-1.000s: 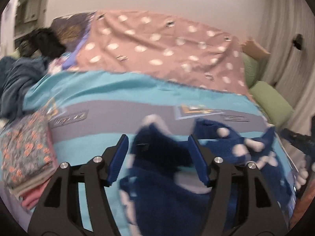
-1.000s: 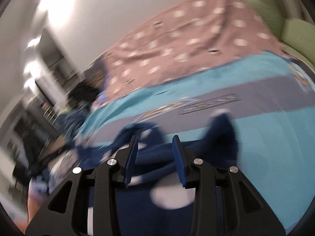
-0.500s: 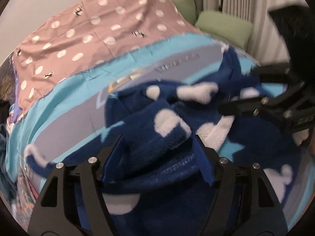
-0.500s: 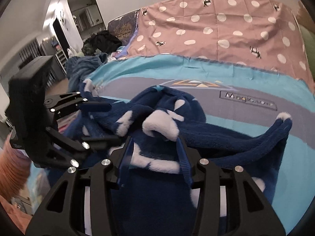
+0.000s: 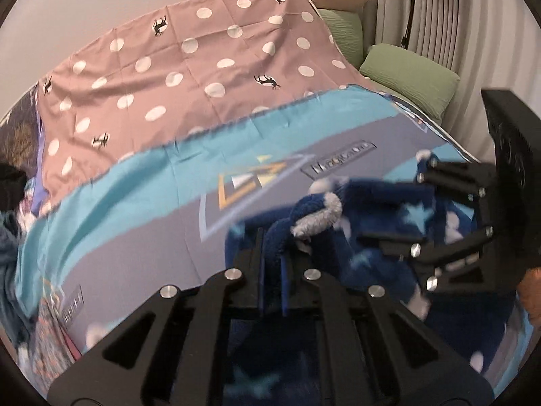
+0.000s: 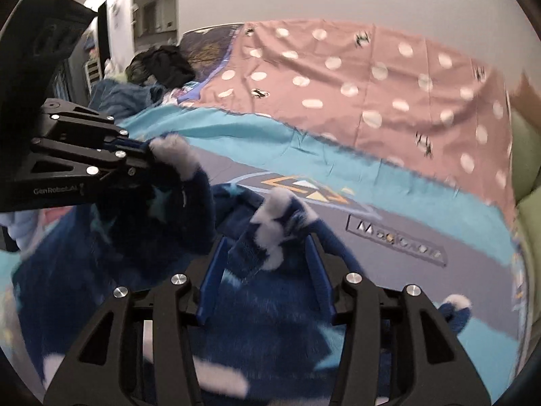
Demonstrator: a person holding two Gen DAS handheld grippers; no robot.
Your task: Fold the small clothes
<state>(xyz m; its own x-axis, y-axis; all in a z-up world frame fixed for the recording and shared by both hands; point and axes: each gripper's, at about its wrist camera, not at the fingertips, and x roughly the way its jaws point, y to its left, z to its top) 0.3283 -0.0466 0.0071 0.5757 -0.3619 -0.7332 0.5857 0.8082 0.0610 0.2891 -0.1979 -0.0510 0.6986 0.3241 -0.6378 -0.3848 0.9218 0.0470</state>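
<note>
Currently the left gripper (image 5: 272,267) is closing, pinching a fold of the blue fleece garment (image 5: 382,223); the right gripper (image 6: 263,270) is opening around another fold.

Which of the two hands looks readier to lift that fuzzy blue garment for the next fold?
Probably the left gripper: its fingers are clamped on the blue garment. The right gripper is opening, fabric loose between its fingers.

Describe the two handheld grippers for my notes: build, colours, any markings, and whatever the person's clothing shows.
Both the left gripper and the right gripper are matte black linkage frames with triangular cut-outs and silver screw heads, carrying flat blue finger pads. The left one's side bears small pale "GenRobot.AI" lettering. No cables show. An orange sleeve edges the left view.
</note>
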